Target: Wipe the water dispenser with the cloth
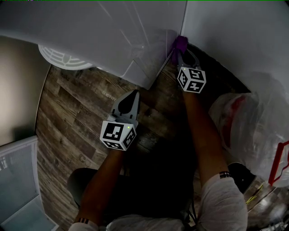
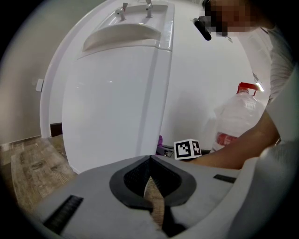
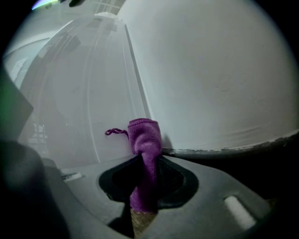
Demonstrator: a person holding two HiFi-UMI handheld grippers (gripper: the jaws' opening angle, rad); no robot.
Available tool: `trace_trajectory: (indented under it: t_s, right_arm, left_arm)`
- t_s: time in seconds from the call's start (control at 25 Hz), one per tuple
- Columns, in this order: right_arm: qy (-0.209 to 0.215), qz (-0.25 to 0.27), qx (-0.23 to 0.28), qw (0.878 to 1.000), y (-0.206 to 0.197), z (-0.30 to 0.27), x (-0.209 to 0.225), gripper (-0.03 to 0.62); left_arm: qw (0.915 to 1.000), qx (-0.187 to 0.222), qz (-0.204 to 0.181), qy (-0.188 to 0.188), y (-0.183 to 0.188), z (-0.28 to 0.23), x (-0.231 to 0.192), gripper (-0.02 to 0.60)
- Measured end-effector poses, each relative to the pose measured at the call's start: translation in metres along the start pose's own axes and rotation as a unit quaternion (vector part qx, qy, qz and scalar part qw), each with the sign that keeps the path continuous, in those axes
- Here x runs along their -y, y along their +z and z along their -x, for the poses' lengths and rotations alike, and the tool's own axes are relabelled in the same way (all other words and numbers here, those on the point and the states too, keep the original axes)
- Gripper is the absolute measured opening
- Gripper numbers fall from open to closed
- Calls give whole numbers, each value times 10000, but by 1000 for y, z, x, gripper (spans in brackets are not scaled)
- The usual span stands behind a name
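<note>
at upper centre of the head view, right hand-held gripper (image 1: pixel 180 53) is clamped on the purple cloth (image 1: pixel 181 43), which lies against the water dispenser (image 1: pixel 113 36) low on its side edge. left hand-held gripper (image 1: pixel 133 94) closed, empty. wiping judged in hand; next move calls for a firm stroke along the panel.

Grey claws (image 1: pixel 134 93) (image 1: pixel 180 48), b/w marker cubes (image 1: pixel 118 134) (image 1: pixel 191 79)

An indoor corner, by the look of it a home or small office: wood-look plank floor (image 1: pixel 76 117) underfoot, plain white wall (image 1: pixel 235 31), a freestanding white water dispenser (image 2: pixel 117 93) with taps (image 2: pixel 135 7) on top, and a big water jug (image 2: pixel 236 119) beside it.
</note>
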State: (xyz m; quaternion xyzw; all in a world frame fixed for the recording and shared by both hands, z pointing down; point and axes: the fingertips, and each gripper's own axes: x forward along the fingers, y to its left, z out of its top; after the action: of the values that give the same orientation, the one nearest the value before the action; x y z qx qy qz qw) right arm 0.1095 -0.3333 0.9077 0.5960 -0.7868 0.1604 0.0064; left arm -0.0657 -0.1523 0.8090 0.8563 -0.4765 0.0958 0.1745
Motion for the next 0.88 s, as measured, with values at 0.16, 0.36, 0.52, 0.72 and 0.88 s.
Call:
trace_trajectory:
  t_s: [0.16,0.36,0.52,0.72,0.88]
  right_arm:
    - [86,56,143,9998,16,10,-6,92]
    - [268,154,301,9991,43,34,-26,92]
    - [402,181,411,9982,70,55,-48,92]
    - [636,269,552,9961,113,88,-84,92]
    - [926,401,704,9924,161,119,-124,92]
  left_arm:
    - [10000,18,-47,19,7,3,-4,-2]
    - [9998,-21,-180,-12,17,6,-3,-2]
    - [9991,-164,-379,-91,29,12,-2,-2]
    - [9986,-158,-487,-110,68,27,-7,-2]
    - [9976,-5,-673,-181,113,45,0,-2]
